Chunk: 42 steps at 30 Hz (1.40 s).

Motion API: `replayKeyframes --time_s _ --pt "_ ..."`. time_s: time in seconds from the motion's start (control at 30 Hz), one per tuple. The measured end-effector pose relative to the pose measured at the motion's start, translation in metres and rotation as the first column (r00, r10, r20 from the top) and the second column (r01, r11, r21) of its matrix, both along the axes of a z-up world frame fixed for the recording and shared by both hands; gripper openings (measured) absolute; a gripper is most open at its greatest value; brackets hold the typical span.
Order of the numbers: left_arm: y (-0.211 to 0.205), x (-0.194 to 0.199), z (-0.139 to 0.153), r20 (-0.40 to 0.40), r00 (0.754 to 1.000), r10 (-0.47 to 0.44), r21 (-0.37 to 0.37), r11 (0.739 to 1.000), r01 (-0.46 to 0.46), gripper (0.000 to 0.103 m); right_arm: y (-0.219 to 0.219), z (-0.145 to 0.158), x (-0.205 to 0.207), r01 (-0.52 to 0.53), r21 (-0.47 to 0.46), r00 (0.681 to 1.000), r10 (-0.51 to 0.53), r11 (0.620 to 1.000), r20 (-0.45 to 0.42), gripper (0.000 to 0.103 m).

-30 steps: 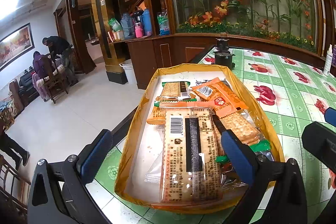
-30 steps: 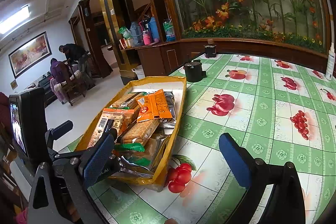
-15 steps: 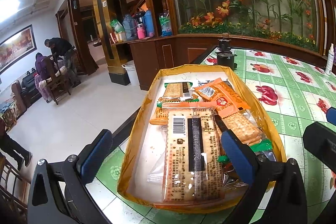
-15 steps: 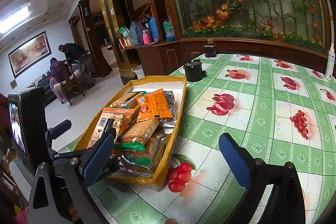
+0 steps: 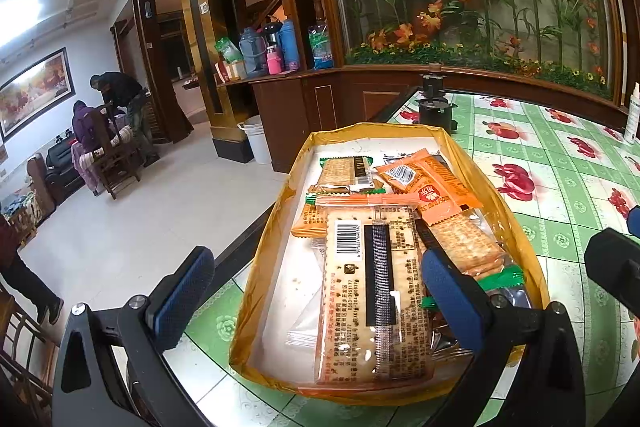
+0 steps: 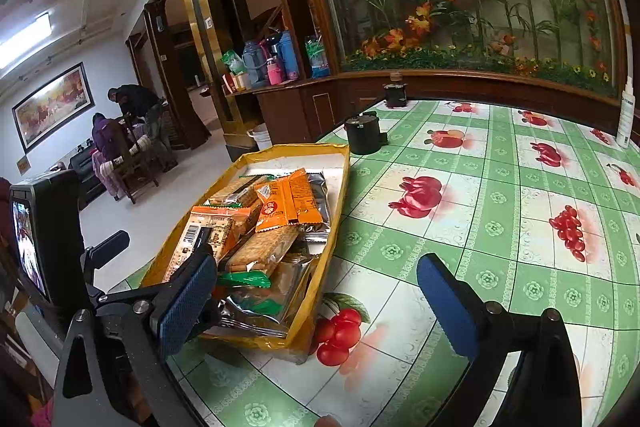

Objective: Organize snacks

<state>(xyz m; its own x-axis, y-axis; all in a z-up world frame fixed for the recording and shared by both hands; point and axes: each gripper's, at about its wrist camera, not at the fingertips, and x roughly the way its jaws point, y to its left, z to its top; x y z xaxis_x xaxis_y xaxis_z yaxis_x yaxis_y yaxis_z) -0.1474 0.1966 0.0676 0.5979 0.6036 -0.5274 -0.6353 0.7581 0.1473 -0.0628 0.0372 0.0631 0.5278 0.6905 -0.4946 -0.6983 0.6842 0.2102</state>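
Observation:
A yellow tray (image 5: 504, 211) (image 6: 340, 203) full of snack packets sits at the table's left edge. A long cracker packet (image 5: 372, 291) lies on top in front, an orange packet (image 5: 432, 189) (image 6: 288, 203) behind it, with more cracker packs (image 6: 264, 251) and foil packets below. My left gripper (image 5: 316, 295) is open and empty, its fingers straddling the tray's near end. My right gripper (image 6: 316, 303) is open and empty, just right of the tray's near corner; its left finger (image 6: 188, 303) overlaps the tray.
The table has a green and white fruit-print cloth (image 6: 500, 195). A black pot (image 6: 362, 137) stands behind the tray, a second dark pot (image 6: 395, 94) farther back, a white bottle (image 6: 626, 119) at far right. The floor drops off left of the tray.
The left wrist view has shifted slightly, so the tray sits a little more to the right. The right gripper and the snacks have not moved.

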Motion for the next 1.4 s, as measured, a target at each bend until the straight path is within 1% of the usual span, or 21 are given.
replayKeyframes --time_s 0.83,1.3,1.4 --pt "0.000 -0.007 0.000 -0.013 1.000 0.019 0.020 1.000 -0.018 0.103 -0.004 0.000 -0.001 0.026 0.003 1.000 -0.026 1.000 -0.002 0.102" --pt "-0.001 -0.005 0.000 -0.017 1.000 0.020 0.026 0.999 -0.019 0.103 -0.012 0.001 -0.003 0.045 0.011 0.999 -0.045 0.999 -0.012 0.102" --pt "0.001 -0.006 0.000 -0.021 0.999 0.034 0.041 0.999 -0.033 0.103 -0.013 0.002 -0.003 0.051 0.017 0.999 -0.050 0.999 -0.017 0.102"
